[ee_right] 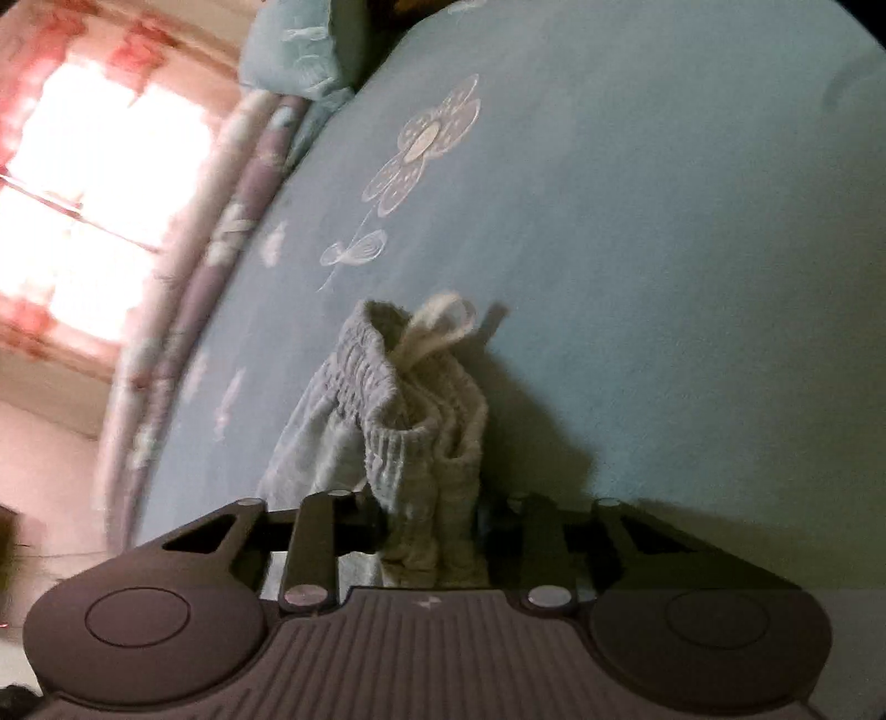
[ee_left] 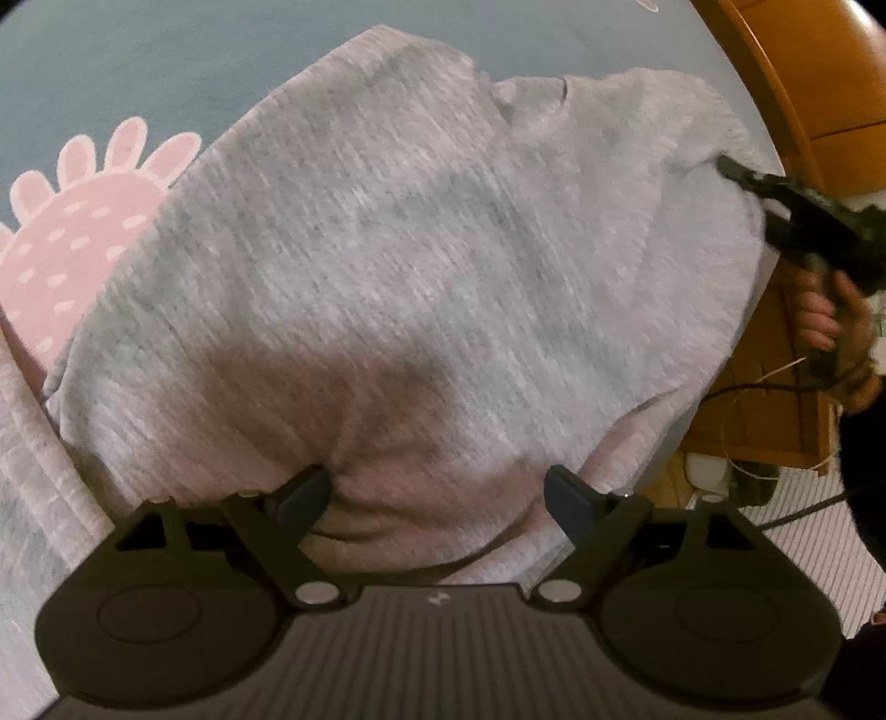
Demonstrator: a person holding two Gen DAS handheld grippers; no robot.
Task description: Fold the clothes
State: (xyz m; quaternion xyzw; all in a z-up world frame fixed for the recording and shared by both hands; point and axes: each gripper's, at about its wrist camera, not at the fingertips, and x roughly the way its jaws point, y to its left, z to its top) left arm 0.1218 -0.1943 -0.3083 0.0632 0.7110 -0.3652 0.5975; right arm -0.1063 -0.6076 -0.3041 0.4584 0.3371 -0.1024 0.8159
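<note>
Right wrist view showed the right gripper [ee_right: 429,526] clenched on a bunched, ribbed edge of the grey garment [ee_right: 398,410], the folds packed between its jaws and rising off the blue bedsheet [ee_right: 664,221]. In the left wrist view the left gripper [ee_left: 437,493] stood released, jaws wide, hovering just above the broad grey cloth [ee_left: 415,249] spread over the bed; whether its tips touched the fabric could not be told through the blur.

To do this fold well, I judged the right grip should carry the edge low and even across the body of the garment, while the left pinned or caught a matching corner so the cloth would not drag. The bunching in the right jaws risked a crooked crease.

Around it lay a pink flower print [ee_left: 72,238] on the sheet, a wooden headboard [ee_left: 803,83] near the garment's far edge, and a pillow [ee_right: 293,50] well apart. Nothing lay on the cloth itself.
</note>
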